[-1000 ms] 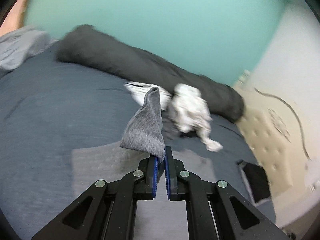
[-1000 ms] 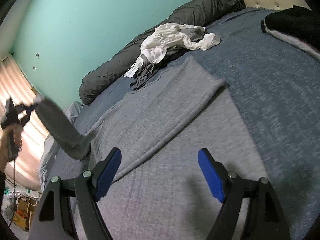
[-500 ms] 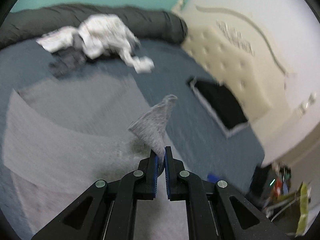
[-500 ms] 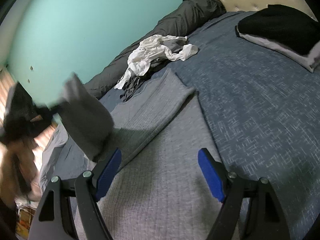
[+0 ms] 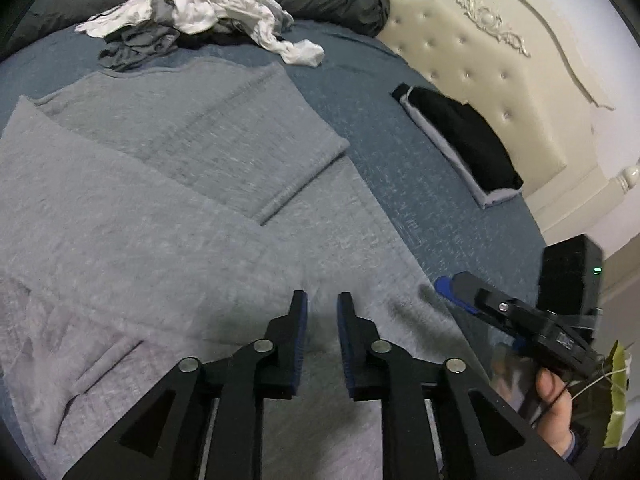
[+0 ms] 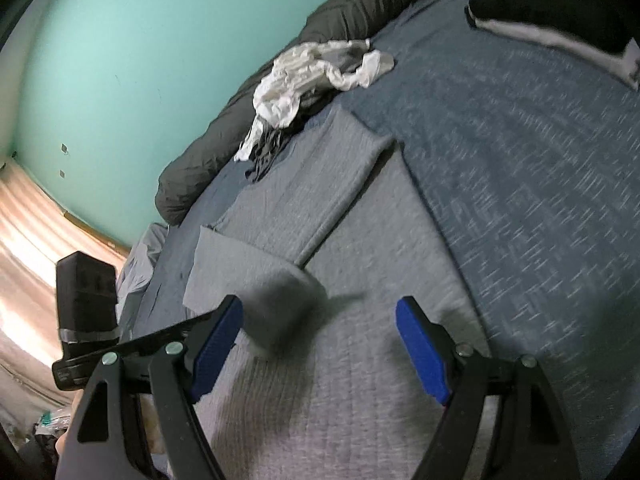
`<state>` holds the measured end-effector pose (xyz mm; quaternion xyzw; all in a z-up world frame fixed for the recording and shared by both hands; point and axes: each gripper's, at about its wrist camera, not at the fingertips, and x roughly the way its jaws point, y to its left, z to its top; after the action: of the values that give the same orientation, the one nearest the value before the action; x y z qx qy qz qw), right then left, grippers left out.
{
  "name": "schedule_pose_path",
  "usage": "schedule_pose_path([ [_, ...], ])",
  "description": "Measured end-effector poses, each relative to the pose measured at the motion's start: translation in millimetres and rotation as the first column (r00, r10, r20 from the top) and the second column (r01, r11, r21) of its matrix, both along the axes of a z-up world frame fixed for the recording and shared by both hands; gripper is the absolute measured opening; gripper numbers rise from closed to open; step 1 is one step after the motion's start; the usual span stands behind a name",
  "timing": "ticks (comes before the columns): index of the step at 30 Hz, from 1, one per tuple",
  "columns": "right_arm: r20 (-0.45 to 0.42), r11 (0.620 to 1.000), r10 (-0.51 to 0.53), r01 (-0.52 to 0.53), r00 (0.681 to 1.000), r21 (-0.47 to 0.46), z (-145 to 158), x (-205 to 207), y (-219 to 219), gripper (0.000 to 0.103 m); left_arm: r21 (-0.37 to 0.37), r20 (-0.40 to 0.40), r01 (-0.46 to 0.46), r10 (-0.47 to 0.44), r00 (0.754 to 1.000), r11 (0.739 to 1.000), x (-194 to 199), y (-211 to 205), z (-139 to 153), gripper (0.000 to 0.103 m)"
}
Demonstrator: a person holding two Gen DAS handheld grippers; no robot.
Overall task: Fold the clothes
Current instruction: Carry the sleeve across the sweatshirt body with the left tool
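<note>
Lying flat on the blue bedspread, the grey sweater is seen with one sleeve folded across its body. Above it the left gripper is pointed down, its jaws opening with nothing between them. The right gripper is held spread wide over the sweater's hem, gripping nothing.

two grippers — one grey garment spread — one crumpled pile, maybe two or three pieces — one folded stack
</note>
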<state>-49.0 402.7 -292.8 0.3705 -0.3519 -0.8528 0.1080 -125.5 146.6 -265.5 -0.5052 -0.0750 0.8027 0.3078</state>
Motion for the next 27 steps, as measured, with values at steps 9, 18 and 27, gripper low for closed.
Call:
schedule_pose_path([
  [9, 0.071, 0.999, 0.045, -0.047, 0.996, 0.026, -8.3, -16.4, -6.8, 0.080, -0.036, 0.018, -0.112, 0.113, 0.993, 0.993, 10.9, -84.5, -2.9, 0.033],
  [18, 0.243, 0.987, 0.120, -0.141, 0.963, 0.073, -33.5, -46.6, -29.4, 0.080, -0.043, 0.098, -0.235, 0.238, 0.966, 0.971, 19.2, -148.8, -42.7, 0.033],
  [27, 0.280, 0.969, 0.161, -0.205, 0.946, 0.138, -33.9, -55.3, -50.2, 0.060, -0.037, 0.139, -0.299, 0.301, 0.943, 0.954, 26.1, -177.9, -67.4, 0.045],
])
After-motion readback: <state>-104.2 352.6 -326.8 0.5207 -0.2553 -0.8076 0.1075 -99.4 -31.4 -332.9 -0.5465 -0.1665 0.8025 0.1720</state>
